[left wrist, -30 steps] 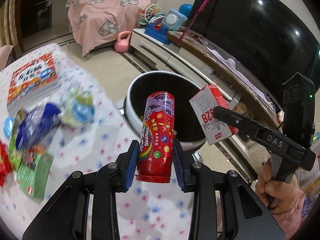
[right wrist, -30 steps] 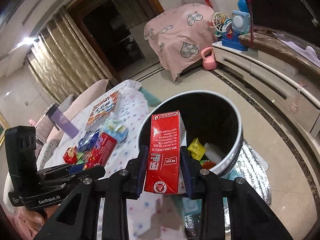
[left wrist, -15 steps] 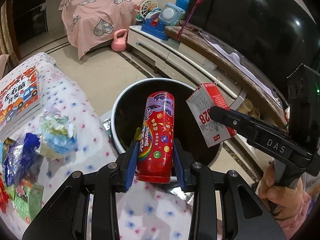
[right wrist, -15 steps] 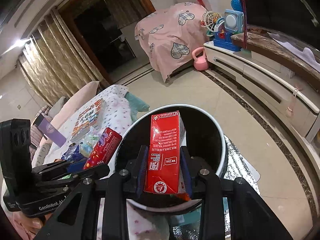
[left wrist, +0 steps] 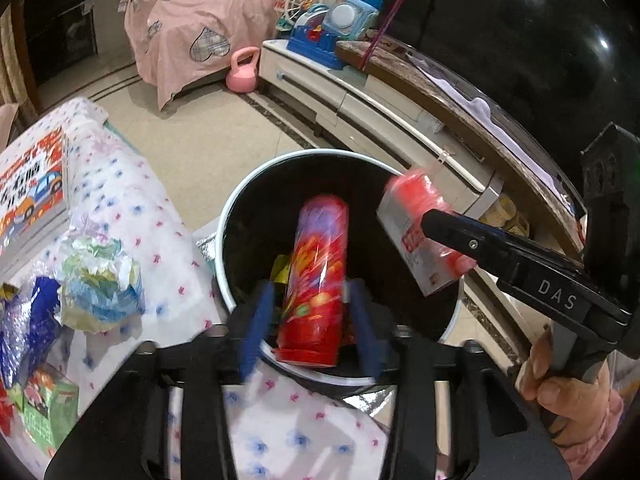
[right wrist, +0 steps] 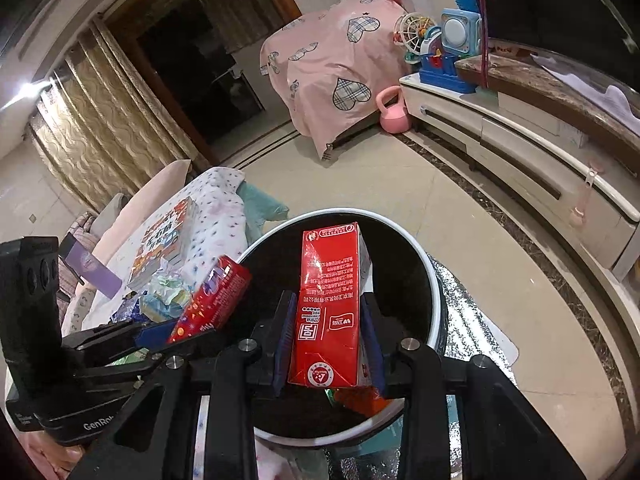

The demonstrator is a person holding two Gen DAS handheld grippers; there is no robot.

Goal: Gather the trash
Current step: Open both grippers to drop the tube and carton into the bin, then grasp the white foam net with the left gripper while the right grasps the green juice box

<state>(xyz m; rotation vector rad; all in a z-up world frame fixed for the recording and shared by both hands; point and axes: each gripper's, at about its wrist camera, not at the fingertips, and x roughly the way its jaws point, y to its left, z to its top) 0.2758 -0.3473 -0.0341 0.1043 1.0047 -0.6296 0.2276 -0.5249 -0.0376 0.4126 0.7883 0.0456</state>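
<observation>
1. Trash, item one: a red candy tube (left wrist: 314, 280), long axis pointing away from the camera and tipped down into the bin (left wrist: 240, 216). It sits between the blue pads of the left gripper (left wrist: 308, 322), whose jaws have just been opening; a gap shows on both sides of the tube, which is blurred, so I judge it released and dropping.

2. Trash, item two: a red drink carton (right wrist: 330, 308), upright between the fingers of the right gripper (right wrist: 328, 344), directly above the bin's black interior. The pads lie close against its sides with only a sliver of room on the left; I read it as held or barely held, its jaws having eased apart slightly.

3. Receptacle: the round white-rimmed bin stands on the floor just right of the bench (left wrist: 132, 216), beneath both grippers. A few wrappers already lie at its bottom.

4. Deciding relation: both items hang over the bin mouth, the tube nearer the left rim, the carton to its right. Each needs only a straight fall, no sideways travel.

5. Remaining stock on the bench, left of the bin: crumpled foil wrapper (left wrist: 100, 280), blue packet (left wrist: 28, 320), green box (left wrist: 48, 404). The left gripper is the nearer one for these.

6. Not trash, by my judgement: a picture book (left wrist: 30, 188) at the bench's far left.
</observation>
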